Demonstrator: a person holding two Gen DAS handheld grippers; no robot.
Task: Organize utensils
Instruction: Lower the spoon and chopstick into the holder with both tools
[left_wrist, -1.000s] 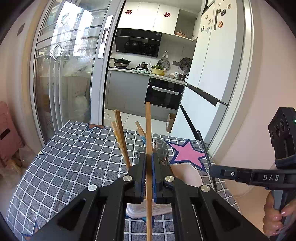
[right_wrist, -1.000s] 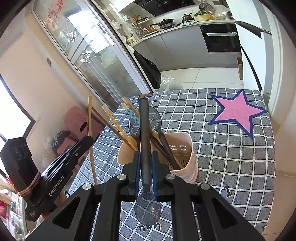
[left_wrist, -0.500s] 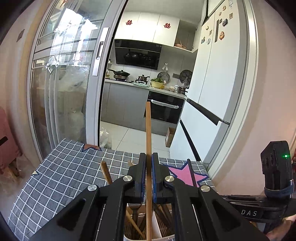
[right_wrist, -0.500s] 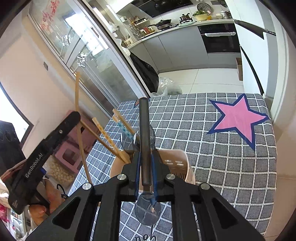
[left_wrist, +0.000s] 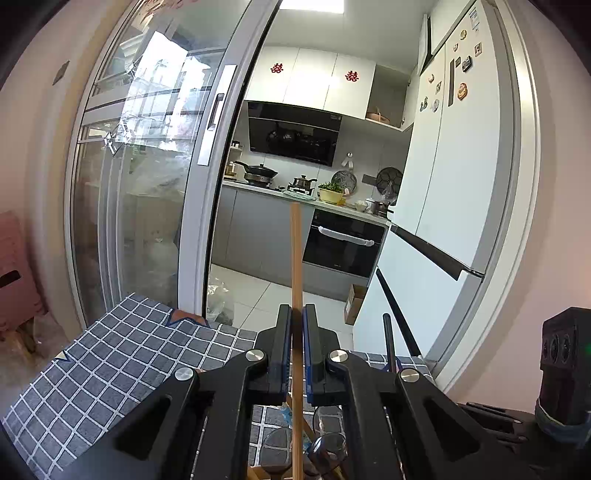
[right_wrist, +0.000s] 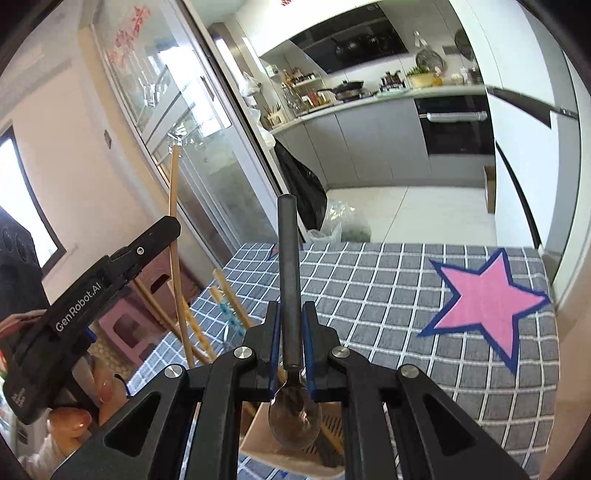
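Left gripper: your left gripper (left_wrist: 296, 354) is clamped tight on a single wooden chopstick (left_wrist: 295, 266), which stands pretty much upright between the pads and sticks out well above them and below them too.
Right gripper: your right gripper (right_wrist: 291, 347) is clamped on a dark-handled spoon (right_wrist: 290, 295), handle pointing up and away, shiny bowl (right_wrist: 293, 421) hanging just under the fingers.
Holder: the beige utensil holder (right_wrist: 258, 428) sits right under the spoon bowl, on the checked tablecloth (right_wrist: 388, 295) toward its near left side. Can't tell if the bowl touches it.
In the holder: a few more wooden chopsticks (right_wrist: 229, 299) lean out to the left, one with a blue pattern.
Left view: the chopstick's lower end drops past spoon bowls (left_wrist: 328, 450) at the bottom edge; whether it's actually inside the holder is hidden.
Tablecloth: pink star (right_wrist: 487, 302) over at the far right corner, nothing on it.
Your hand: fingers (right_wrist: 74, 417) wrapped round the left gripper's handle, lower left in the right view.
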